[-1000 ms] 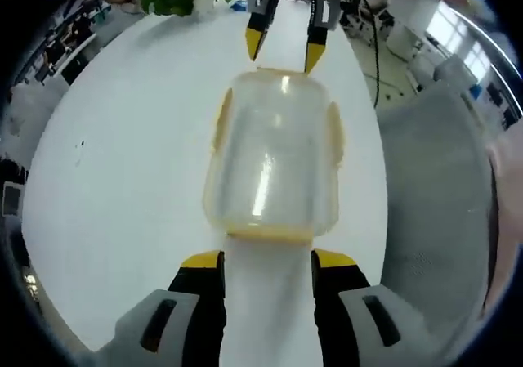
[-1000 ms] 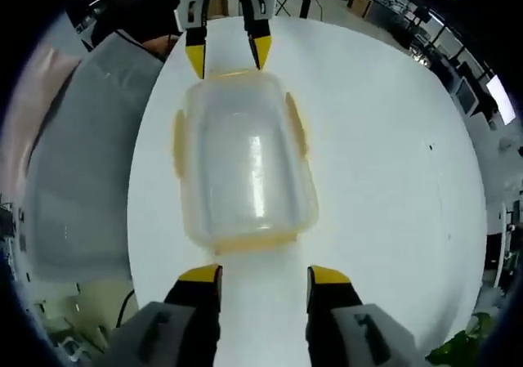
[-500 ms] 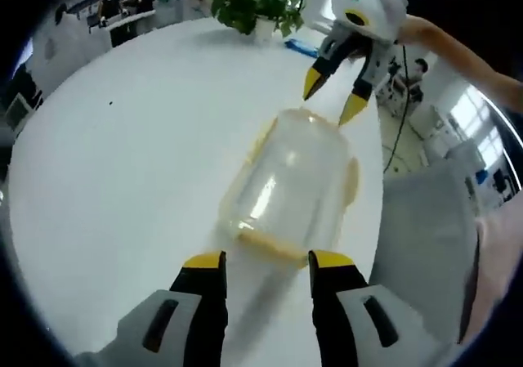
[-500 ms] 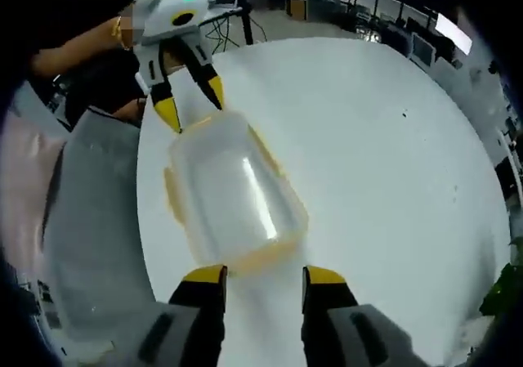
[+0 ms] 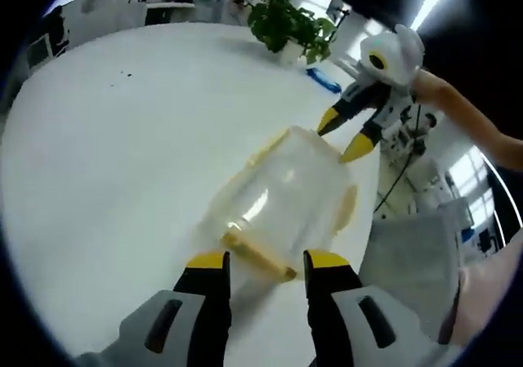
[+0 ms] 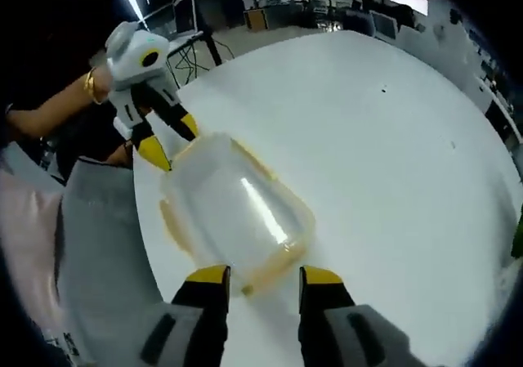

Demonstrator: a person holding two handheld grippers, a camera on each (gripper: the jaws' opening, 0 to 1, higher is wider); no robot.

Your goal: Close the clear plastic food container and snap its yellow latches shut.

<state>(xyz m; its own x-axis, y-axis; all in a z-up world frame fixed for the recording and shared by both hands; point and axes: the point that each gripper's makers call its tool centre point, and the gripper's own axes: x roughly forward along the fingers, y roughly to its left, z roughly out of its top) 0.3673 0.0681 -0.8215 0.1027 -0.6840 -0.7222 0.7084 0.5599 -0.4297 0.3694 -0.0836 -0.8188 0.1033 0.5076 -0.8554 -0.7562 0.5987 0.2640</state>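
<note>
A clear plastic container [image 5: 282,199] with its lid on rests on the white table [image 5: 106,138]. Yellow latches run along its edges. One latch [image 5: 253,252] sticks out at the near end, just ahead of my left gripper [image 5: 267,262], which is open. My right gripper [image 5: 343,136] hovers open at the far end, its tips close to the rim. In the right gripper view the container [image 6: 237,212] lies diagonally. My right gripper [image 6: 264,275] stands open at its near latch [image 6: 270,275], and the left gripper [image 6: 170,138] is open at the far corner.
A potted plant [image 5: 290,24] and a small blue object [image 5: 323,79] sit at the table's far edge. Grey cloth [image 6: 98,252] lies past the table edge beside the container. A person's bare forearm [image 5: 474,126] holds the right gripper. Open tabletop [image 6: 392,163] stretches to the right.
Both views have rolled and lifted, so the container now looks diagonal. Each gripper stays open at its own end of the container, and the opposite gripper now appears higher and tilted.
</note>
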